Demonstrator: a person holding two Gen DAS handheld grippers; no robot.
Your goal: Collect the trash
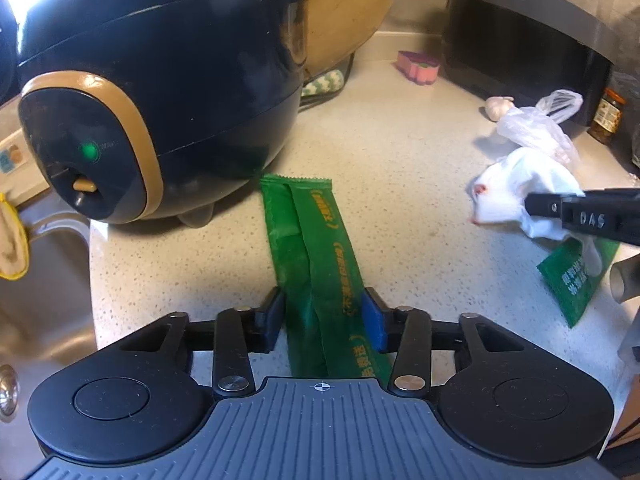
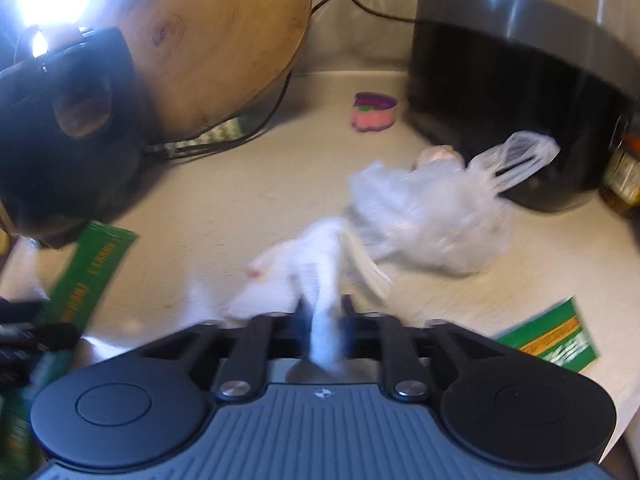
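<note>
A long green wrapper (image 1: 316, 248) lies on the speckled counter (image 1: 400, 152), and its near end sits between the fingers of my left gripper (image 1: 322, 318). The jaws stand on either side of it with small gaps, open. It also shows in the right wrist view (image 2: 92, 264). My right gripper (image 2: 324, 312) is shut on a crumpled white tissue (image 2: 304, 276); the left wrist view shows the tissue (image 1: 520, 196) under that gripper's black finger (image 1: 580, 216). A clear plastic bag (image 2: 432, 208) and a small green packet (image 2: 556, 340) lie nearby.
A dark rice cooker (image 1: 160, 92) stands at the left, close to the wrapper's far end. A steel sink (image 1: 40, 300) lies left of the counter. A wooden board (image 2: 216, 40), a black appliance (image 2: 512, 92), a pink mould (image 2: 374, 112) and a jar (image 1: 608, 114) stand at the back.
</note>
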